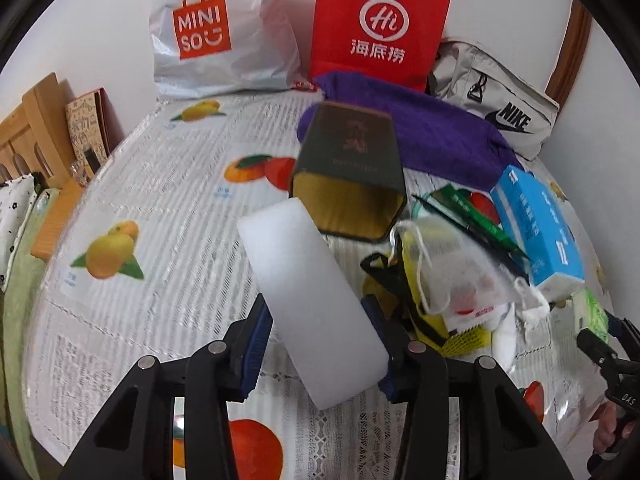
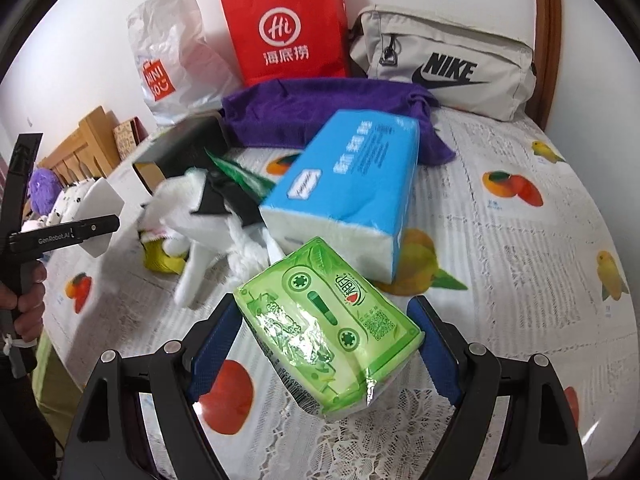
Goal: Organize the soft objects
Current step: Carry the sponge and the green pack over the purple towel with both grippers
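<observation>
Clearly white foam block [image 1: 316,304] clamped between left hand-held gripper [image 1: 320,344] pads, tilted above the bed [image 1: 168,184], glossy green tissue pack [image 2: 332,332] gripped in right hand-held gripper [image 2: 328,344], near blue tissue pack [image 2: 348,184]

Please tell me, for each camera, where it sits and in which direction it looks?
Left wrist: sits on the left tool, looking forward across the bed; its fingers clamp a white foam block.
Right wrist: sits on the right tool, same direction; it grips a green tissue pack, person's hand at the left edge.
Shared: red bag, purple towel.
</observation>
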`<state>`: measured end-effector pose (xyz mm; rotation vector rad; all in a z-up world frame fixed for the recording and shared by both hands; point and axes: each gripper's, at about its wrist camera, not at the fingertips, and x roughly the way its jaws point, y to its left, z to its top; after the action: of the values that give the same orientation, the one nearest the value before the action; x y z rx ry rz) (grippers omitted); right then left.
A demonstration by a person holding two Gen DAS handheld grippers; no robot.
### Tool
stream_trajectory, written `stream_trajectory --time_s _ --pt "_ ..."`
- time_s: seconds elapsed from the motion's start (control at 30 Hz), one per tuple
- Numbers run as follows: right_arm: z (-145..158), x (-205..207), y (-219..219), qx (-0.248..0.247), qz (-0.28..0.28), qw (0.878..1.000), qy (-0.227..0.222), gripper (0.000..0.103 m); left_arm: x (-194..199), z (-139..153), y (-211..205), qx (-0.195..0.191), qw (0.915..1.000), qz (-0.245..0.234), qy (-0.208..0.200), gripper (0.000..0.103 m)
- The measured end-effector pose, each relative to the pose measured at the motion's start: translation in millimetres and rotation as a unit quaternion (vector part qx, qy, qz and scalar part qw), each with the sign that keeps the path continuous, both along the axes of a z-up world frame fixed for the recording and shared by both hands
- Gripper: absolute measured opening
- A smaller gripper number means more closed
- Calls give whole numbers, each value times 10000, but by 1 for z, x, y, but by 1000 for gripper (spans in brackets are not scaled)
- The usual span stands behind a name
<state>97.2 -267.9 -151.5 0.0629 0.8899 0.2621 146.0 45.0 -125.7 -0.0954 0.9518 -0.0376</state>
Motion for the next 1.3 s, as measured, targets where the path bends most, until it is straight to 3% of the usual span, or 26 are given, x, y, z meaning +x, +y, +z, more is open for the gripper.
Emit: stream_trajectory --time_s 0.27,0.4,0.77,1.07,1.3 --pt "38 16 -1 -182 -42 9995 -268 84 17 33 3 -12 9999 100 -90 43" --pt "53 35 -1 -313 -121 9990 -289 84 30 53 -1 189 9996 71 -203 43" --pt "87 103 3 -280 -165 9980 -533 84 96 84 -11 187 9995 -80 -252 44" --pt "96 160 2 -243 -364 9974 -567 84 161 89 -26 146 9990 -358 -226 44" --pt "81 212 -1 -295 -440 9979 -379 84 207 76 -39 116 9981 -591 -142 44"
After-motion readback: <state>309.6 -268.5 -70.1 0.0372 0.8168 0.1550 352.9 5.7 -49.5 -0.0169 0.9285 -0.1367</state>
